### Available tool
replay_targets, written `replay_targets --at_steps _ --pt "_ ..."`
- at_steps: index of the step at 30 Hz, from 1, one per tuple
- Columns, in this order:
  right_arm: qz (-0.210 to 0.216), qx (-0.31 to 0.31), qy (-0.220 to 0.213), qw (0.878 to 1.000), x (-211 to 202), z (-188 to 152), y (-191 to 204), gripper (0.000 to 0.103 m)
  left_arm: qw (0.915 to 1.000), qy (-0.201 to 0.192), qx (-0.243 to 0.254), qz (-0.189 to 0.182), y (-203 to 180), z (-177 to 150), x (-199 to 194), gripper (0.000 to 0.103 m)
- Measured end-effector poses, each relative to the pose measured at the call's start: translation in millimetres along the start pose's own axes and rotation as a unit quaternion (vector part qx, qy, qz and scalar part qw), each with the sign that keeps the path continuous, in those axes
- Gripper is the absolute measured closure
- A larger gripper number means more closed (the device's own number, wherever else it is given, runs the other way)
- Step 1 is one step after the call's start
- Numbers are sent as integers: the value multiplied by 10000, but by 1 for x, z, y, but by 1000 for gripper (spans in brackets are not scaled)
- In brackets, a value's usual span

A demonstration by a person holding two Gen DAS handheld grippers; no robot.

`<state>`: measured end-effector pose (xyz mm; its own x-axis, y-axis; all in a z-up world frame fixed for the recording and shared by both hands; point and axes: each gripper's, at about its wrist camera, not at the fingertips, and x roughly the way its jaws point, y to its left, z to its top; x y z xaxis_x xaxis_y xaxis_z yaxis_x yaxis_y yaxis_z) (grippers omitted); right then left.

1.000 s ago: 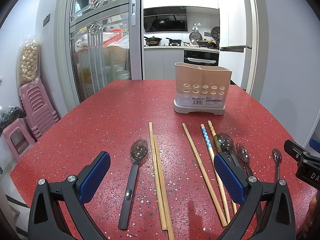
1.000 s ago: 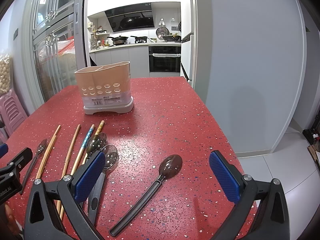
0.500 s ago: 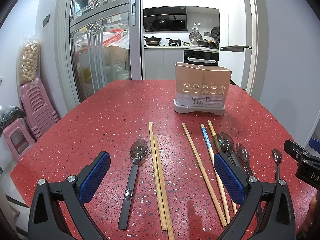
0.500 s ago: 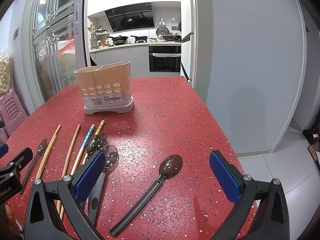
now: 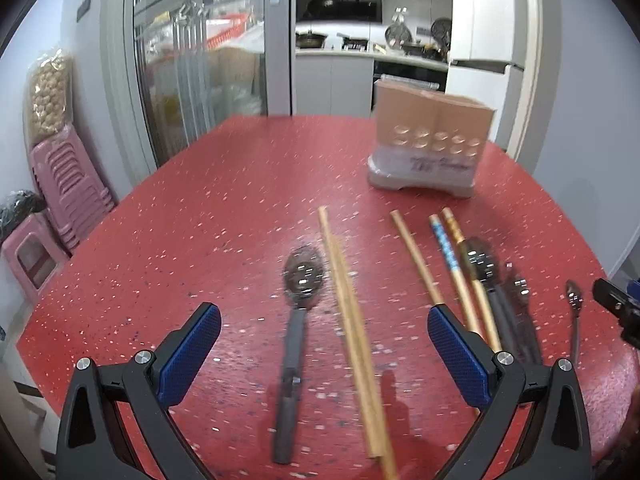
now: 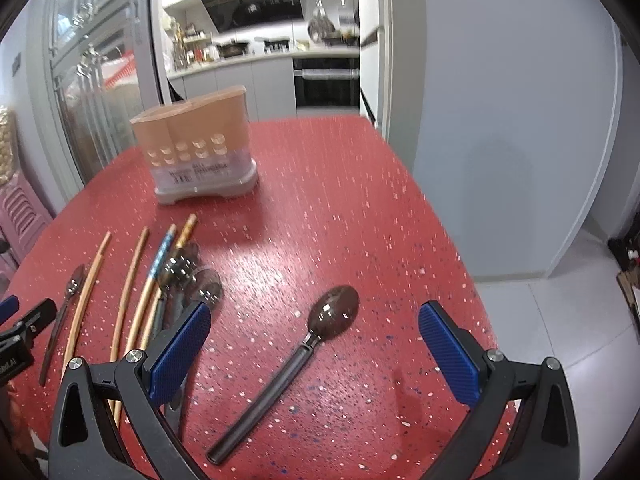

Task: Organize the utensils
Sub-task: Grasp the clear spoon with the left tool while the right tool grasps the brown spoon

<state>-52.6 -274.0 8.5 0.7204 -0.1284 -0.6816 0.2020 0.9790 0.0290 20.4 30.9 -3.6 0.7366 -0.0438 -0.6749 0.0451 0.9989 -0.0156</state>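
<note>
Utensil caddy (image 5: pixel 430 148): empty as far as visible. Spoons (image 6: pixel 332 314), chopsticks (image 5: pixel 348 300): all on bench (image 5: pixel 224 216). Left gripper (image 5: pixel 324 352), right gripper (image 6: pixel 314 350): fingers wide, empty.

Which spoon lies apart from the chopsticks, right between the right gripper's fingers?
The dark-handled spoon, alone on bare table between the open right gripper fingers. The other spoons lie beside the chopsticks.

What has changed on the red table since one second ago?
Both hand-held grippers have begun to move: the left hand-held gripper and the right hand-held gripper now give blurred, shifted views, as if advancing. Both stay open and hold nothing. The spoons, the chopsticks and the utensil holder lie as before.
</note>
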Motion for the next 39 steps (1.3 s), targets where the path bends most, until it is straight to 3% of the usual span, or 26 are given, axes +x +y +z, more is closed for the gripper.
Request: replay_targets --at_steps 6,12,17,23,27,29,32,34,35,39 --pt "-8 189 960 9952 27 3 -12 0 9982 590 -101 104 24 4 28 0" --pt "82 300 1754 9840 51 -3 -13 10 9958 896 -172 -57 39 2 47 0" --pt "-20 -44 1881 9821 59 2 2 21 9916 1252 -258 -179 44 3 64 0" --pt "85 -387 2069 9776 64 10 14 29 9891 1437 232 -215 29 8 70 0" --pt "207 -502 2121 9757 63 15 17 46 9856 1592 446 -366 21 14 73 8" --pt "280 -564 2148 9746 66 19 22 59 9833 1686 517 -446 17 17 75 13" --pt "392 -656 2173 9731 67 23 25 83 9801 1760 703 -595 10 20 74 28" --pt "416 -652 2162 9733 69 23 24 86 9781 1762 832 -732 3 21 72 58" --pt "460 -640 2155 9733 69 24 23 87 9775 1768 867 -755 1 21 72 66" --pt "788 -451 2095 9736 72 23 17 91 9783 1742 692 -883 3 18 67 66"
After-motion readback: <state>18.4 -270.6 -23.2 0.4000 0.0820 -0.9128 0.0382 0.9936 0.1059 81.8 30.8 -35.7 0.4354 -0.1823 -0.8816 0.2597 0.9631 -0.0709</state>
